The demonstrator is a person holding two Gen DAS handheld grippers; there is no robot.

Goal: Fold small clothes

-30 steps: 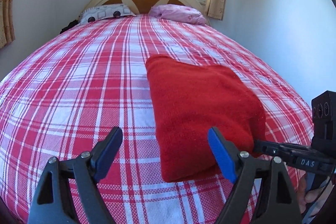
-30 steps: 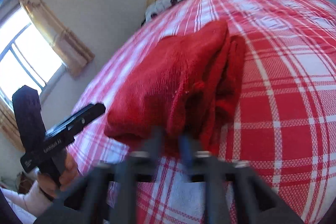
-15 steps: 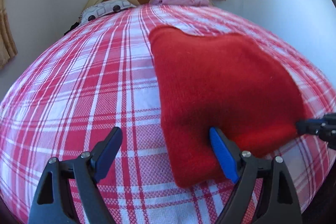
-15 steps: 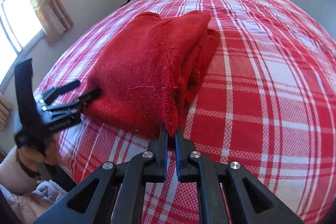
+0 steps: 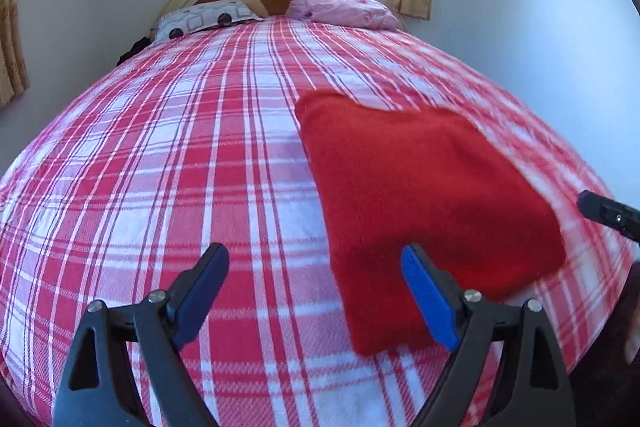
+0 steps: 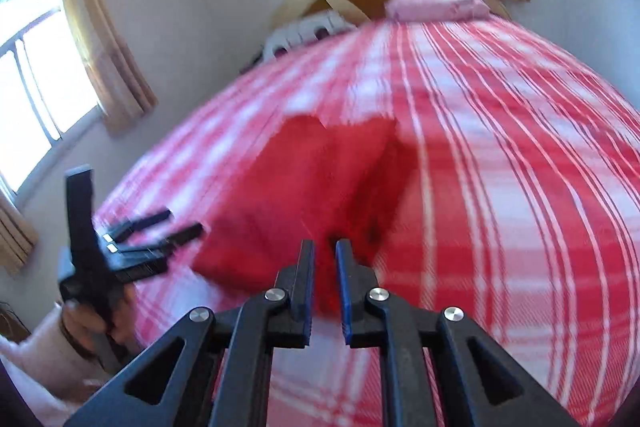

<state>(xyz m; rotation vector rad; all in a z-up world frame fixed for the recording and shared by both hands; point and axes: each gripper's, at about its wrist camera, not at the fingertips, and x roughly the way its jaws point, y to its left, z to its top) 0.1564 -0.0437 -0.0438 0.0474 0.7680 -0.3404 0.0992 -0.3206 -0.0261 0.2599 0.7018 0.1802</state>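
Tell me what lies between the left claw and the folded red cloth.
Only plaid bedsheet. In the left wrist view the left claw gapes open, its right finger overlapping the red cloth; whether they touch cannot be told.

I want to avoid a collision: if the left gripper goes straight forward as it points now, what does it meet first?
Probably the plaid bedsheet: the open left gripper points across it, and the red garment lies right of centre, near its right finger.

Red folded cloth [image 5: 420,187] lying on red-white plaid bedspread [image 5: 160,167]; pink pillow [image 5: 344,11] sitting far; blue finger pads [image 5: 428,301].
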